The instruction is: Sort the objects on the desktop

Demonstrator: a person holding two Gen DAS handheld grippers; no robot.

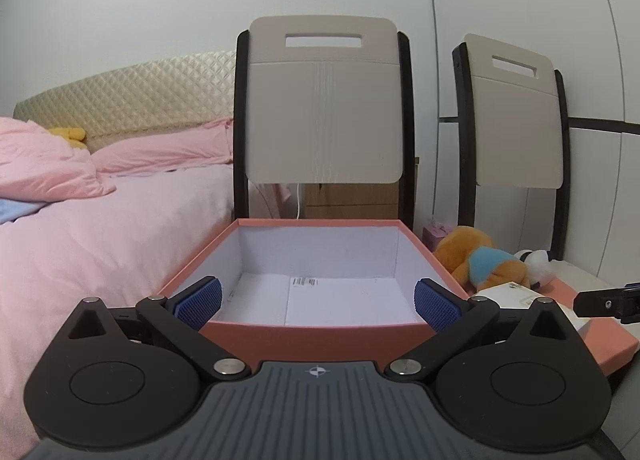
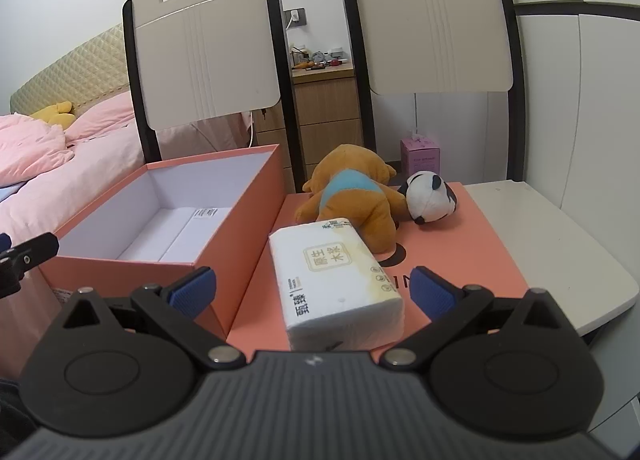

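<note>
Left gripper [image 1: 318, 304]: we hold it in front of the orange box [image 1: 312, 336]. Its blue fingers [image 1: 200, 302] are spread wide, one at each side of the box's near wall. They hold nothing.

Right gripper [image 2: 312, 292]: we hold it over the near end of the tissue pack [image 2: 334, 280]. Its blue fingers [image 2: 434, 292] are wide too, one on each side of the pack. We cannot tell if they touch it.

Orange box: it is open on top. Inside we see white walls and white paper [image 1: 320, 300] lying flat on the bottom. In the right view the box [image 2: 168, 256] stands just left of the lid.

Orange lid [image 2: 460, 252]: it lies flat on the white table [image 2: 568, 252], and the things to sort lie on it.

Tissue pack: white, with print on top. Its far end touches the brown toy.

Brown plush toy [image 2: 352, 195]: it lies on the lid and wears a blue shirt.

Panda toy [image 2: 430, 199]: it lies just right of the brown toy, touching it.

Small purple box [image 2: 420, 155]: it stands behind the toys.

Behind: two chairs [image 2: 208, 59], a wooden drawer unit [image 2: 326, 115] and a pink bed [image 1: 100, 219].
</note>
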